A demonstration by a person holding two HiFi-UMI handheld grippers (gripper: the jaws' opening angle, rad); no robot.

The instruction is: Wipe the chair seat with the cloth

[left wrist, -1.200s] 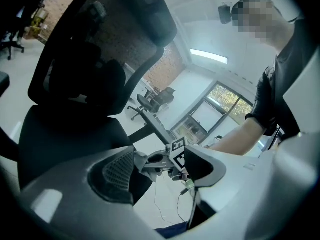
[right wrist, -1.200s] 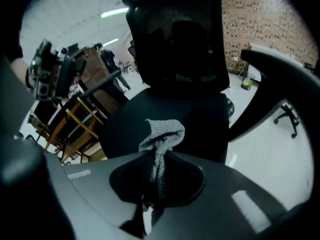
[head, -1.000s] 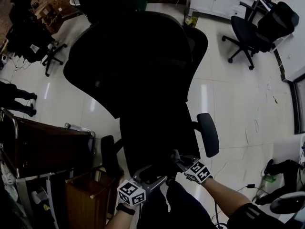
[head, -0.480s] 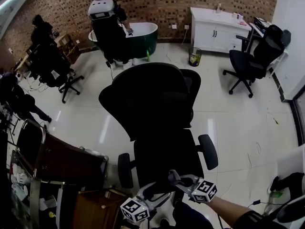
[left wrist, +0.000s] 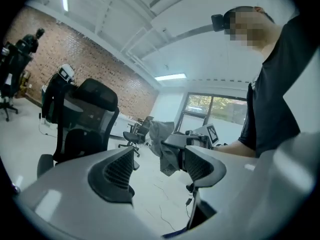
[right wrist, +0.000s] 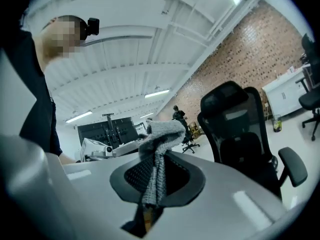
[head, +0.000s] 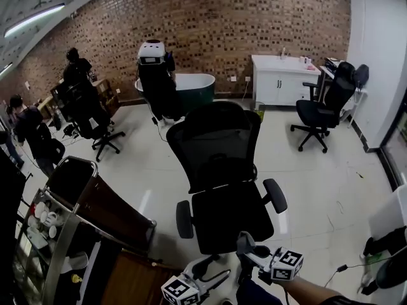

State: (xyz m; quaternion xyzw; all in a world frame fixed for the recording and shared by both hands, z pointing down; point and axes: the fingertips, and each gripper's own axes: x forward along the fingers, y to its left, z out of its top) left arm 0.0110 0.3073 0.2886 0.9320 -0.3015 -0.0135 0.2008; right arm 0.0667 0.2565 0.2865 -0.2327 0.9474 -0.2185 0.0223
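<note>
The black office chair (head: 219, 146) stands in the middle of the head view, its seat (head: 232, 218) facing me. Both grippers hang just in front of the seat's front edge, low in that view. My right gripper (head: 245, 243) is shut on a grey knitted cloth (right wrist: 156, 149), which bunches above the jaws and hangs down between them. My left gripper (head: 203, 267) is open with nothing between its fingers. In the left gripper view the cloth (left wrist: 165, 146) and the right gripper show beyond its jaws. The chair (right wrist: 239, 129) lies right of the cloth in the right gripper view.
A trolley (head: 76, 199) with cups and a brown board stands close at the left. More office chairs (head: 321, 110), a white cabinet (head: 280, 78), a green tub (head: 191, 88) and people (head: 35, 135) line the back. Cables (head: 337, 269) lie on the floor at the right.
The head view has tilted upward, so the chair looks farther and the brick wall shows. Both grippers sit lower in the view, still in front of the seat.
</note>
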